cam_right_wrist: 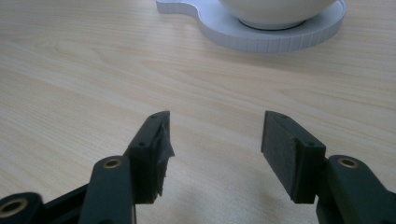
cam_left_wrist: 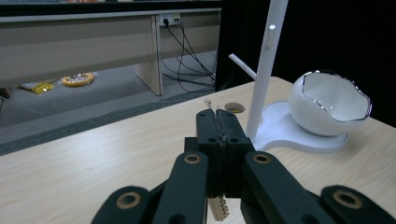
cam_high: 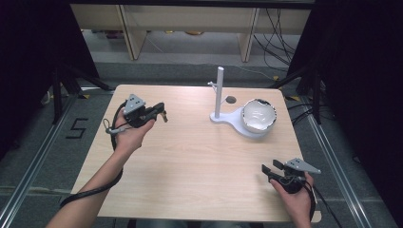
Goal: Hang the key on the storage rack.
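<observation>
Left gripper (cam_left_wrist: pixel 218 122) pressed together on thin chain-like piece (cam_left_wrist: pixel 218 208), raised over pale wooden table (cam_high: pixel 190 156), near white post stand (cam_left_wrist: pixel 264 74) beside white eggshell-shaped bowl (cam_left_wrist: pixel 329 103). Right gripper (cam_right_wrist: pixel 215 140) spread, empty. Pickup judged done; hanging on stand's peg or placing remained.

In the left gripper view, the white post (cam_left_wrist: pixel 265 70) of the stand runs out past the top edge, and the left hand-held gripper (cam_left_wrist: pixel 218 122) pinches a small pale thing (cam_left_wrist: pixel 218 208), seen as slivers above and below the closed jaws and too small to identify. In the right gripper view, the white bowl (cam_right_wrist: pixel 275 11) and its stand base (cam_right_wrist: pixel 261 35) are cut by the top edge, leaving the bowl's underside and foot. In the high view, the table's (cam_high: pixel 190 156) near edge and the person's forearms run off the bottom edge, and items on the floor beyond the far edge are too small to tell.
</observation>
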{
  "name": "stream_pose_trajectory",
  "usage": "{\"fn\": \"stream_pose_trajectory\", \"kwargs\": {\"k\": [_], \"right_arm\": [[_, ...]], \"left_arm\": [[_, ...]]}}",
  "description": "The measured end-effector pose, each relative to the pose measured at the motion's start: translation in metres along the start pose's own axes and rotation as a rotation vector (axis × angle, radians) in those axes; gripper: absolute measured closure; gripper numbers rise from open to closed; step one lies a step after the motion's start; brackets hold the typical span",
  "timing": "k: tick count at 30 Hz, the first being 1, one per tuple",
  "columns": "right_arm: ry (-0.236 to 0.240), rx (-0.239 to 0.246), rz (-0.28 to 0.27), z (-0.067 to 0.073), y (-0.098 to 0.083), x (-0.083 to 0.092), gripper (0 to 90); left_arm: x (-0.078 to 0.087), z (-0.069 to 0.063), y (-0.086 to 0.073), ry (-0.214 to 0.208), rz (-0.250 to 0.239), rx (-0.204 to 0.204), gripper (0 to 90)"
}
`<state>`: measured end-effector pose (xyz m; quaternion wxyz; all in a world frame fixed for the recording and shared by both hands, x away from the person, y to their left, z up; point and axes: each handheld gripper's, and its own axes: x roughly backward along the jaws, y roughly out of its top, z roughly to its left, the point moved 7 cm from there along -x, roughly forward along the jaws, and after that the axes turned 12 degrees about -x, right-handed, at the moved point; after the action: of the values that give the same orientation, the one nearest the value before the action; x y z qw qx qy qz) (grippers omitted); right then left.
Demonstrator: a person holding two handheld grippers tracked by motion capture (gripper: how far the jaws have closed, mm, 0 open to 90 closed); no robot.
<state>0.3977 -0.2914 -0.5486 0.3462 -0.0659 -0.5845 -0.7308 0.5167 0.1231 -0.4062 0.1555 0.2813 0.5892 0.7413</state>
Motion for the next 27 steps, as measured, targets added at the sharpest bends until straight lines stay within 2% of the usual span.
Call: {"fn": "stream_pose_trajectory", "kwargs": {"k": [2, 3, 5, 6, 7, 10, 11, 16, 23, 24, 25, 27], "right_arm": [[0.005, 0.008, -0.012, 0.000, 0.000, -0.001, 43.4], [-0.011, 0.014, -0.003, -0.001, 0.000, 0.000, 43.4], [-0.014, -0.033, 0.011, 0.002, -0.001, 0.001, 43.5], [-0.017, -0.021, 0.011, 0.002, -0.001, 0.001, 43.5], [-0.020, 0.018, -0.003, -0.001, 0.000, 0.000, 43.5], [-0.019, 0.015, -0.004, -0.001, 0.001, 0.000, 43.6], [-0.015, -0.034, 0.015, 0.002, -0.002, 0.001, 43.6], [-0.004, -0.034, -0.007, 0.002, -0.001, 0.000, 43.7], [-0.014, -0.030, 0.010, 0.002, -0.001, 0.001, 43.7], [-0.018, -0.013, 0.002, 0.001, -0.001, 0.000, 43.7], [-0.010, -0.035, 0.011, 0.003, -0.002, 0.000, 43.8], [-0.011, -0.019, 0.010, 0.002, -0.001, 0.000, 43.7]], "left_arm": [[-0.006, -0.002, 0.004, 0.003, -0.009, -0.003, 89.1], [-0.012, -0.003, 0.008, 0.004, -0.017, -0.005, 89.1], [-0.016, -0.004, 0.011, 0.005, -0.024, -0.002, 89.1], [-0.021, -0.006, 0.015, 0.003, -0.031, 0.003, 89.1], [-0.023, -0.007, 0.016, 0.002, -0.031, 0.002, 89.1], [-0.029, -0.010, 0.020, -0.006, -0.032, -0.004, 89.1], [-0.032, -0.011, 0.022, -0.007, -0.032, -0.005, 89.1], [-0.045, -0.013, 0.033, -0.001, -0.044, -0.014, 89.1], [-0.059, -0.018, 0.041, -0.004, -0.049, -0.020, 89.1], [-0.062, -0.018, 0.043, -0.003, -0.051, -0.022, 89.1], [-0.066, -0.019, 0.045, -0.003, -0.055, -0.025, 89.1], [-0.070, -0.021, 0.049, -0.007, -0.059, -0.020, 89.1]]}}
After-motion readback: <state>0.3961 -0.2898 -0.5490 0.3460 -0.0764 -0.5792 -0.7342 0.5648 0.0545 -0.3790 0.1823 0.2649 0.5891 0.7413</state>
